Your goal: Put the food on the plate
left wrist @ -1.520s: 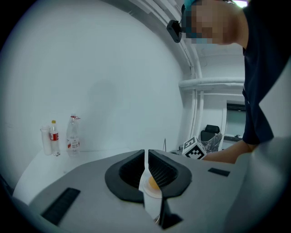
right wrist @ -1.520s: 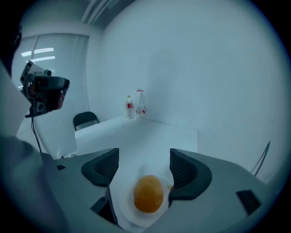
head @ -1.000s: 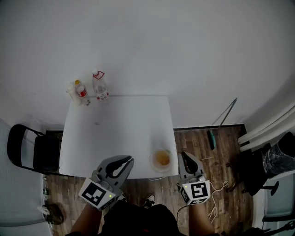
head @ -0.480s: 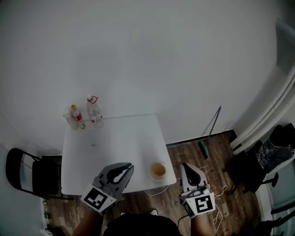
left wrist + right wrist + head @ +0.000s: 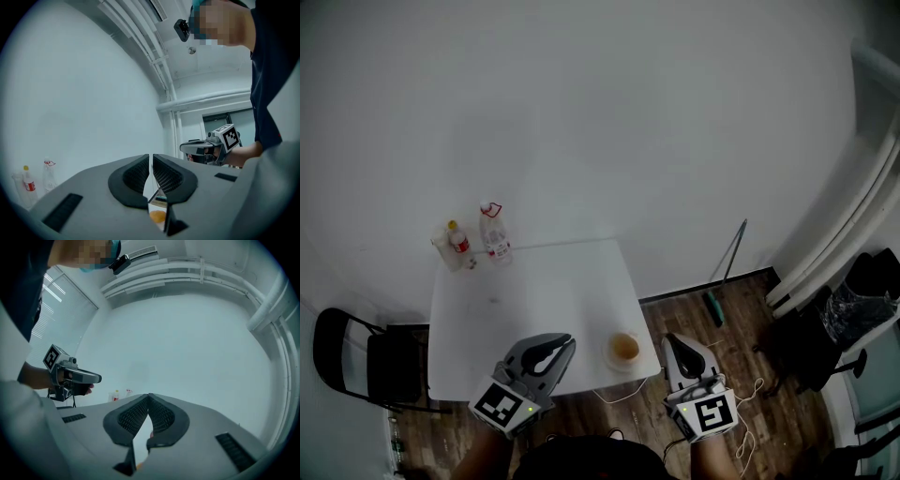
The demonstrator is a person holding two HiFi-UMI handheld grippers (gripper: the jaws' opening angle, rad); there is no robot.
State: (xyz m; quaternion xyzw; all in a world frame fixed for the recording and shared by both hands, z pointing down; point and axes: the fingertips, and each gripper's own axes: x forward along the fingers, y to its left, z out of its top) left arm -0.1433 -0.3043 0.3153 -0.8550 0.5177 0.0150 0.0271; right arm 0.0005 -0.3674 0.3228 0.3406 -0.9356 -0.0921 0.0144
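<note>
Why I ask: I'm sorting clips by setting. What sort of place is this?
Probably a sparsely furnished indoor room, perhaps an office or test space, not a kitchen: a small white table stands by a bare white wall, on wood-plank flooring, with a black folding chair beside it.

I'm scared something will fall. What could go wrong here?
The plate sits close to the near right corner of the table, with the shut left gripper and right gripper on either side. A bump might knock it off. The bottles stand right at the far left corner and could topple if the table is jolted.
</note>
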